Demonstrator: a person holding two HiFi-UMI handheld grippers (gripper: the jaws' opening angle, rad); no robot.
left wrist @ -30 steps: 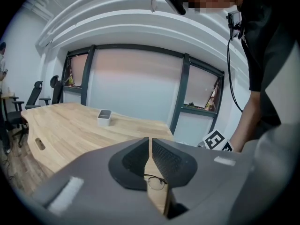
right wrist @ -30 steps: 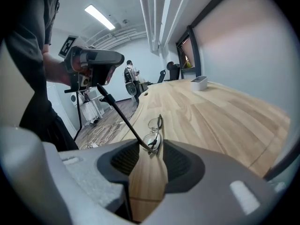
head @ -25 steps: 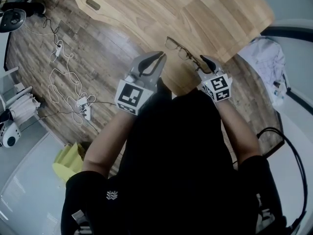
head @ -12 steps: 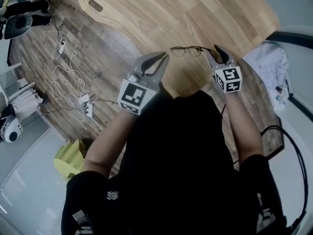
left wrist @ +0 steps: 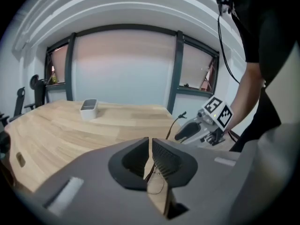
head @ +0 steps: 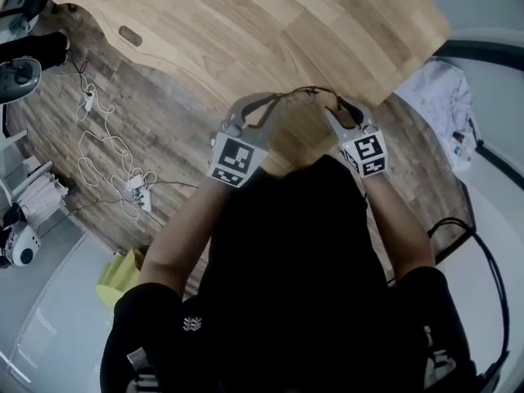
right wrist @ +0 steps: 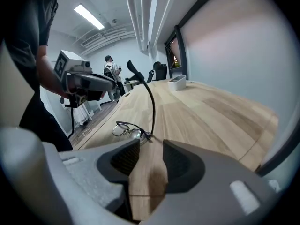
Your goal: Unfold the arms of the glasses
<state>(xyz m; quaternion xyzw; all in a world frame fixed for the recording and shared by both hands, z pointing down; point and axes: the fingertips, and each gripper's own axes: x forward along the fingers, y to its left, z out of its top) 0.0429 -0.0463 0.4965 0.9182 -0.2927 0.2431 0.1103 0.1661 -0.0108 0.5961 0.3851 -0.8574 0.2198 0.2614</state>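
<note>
Thin dark-rimmed glasses point(head: 309, 93) lie on the wooden table point(head: 246, 23) near its front edge, between my two grippers. One arm of theirs stands up from the hinge, curving to a black tip. My left gripper point(head: 273, 99) hangs at their left end, jaws shut to a narrow slit. Through that slit in the left gripper view point(left wrist: 150, 142) a lens rim point(left wrist: 155, 184) shows below; I cannot tell if it touches. My right gripper point(right wrist: 151, 146) is open, the glasses point(right wrist: 125, 129) just beyond its tips, nothing between the pads.
A small white tray point(left wrist: 88, 109) sits far back on the table. Cables and a power strip point(head: 135, 182) lie on the floor at the left, a white bag point(head: 442, 105) at the right. A person point(right wrist: 111, 71) stands in the background.
The glasses swung from a diagonal to lie crosswise between the grippers. My left gripper came forward and down to their left end. My right gripper shifted sideways along the table edge.
</note>
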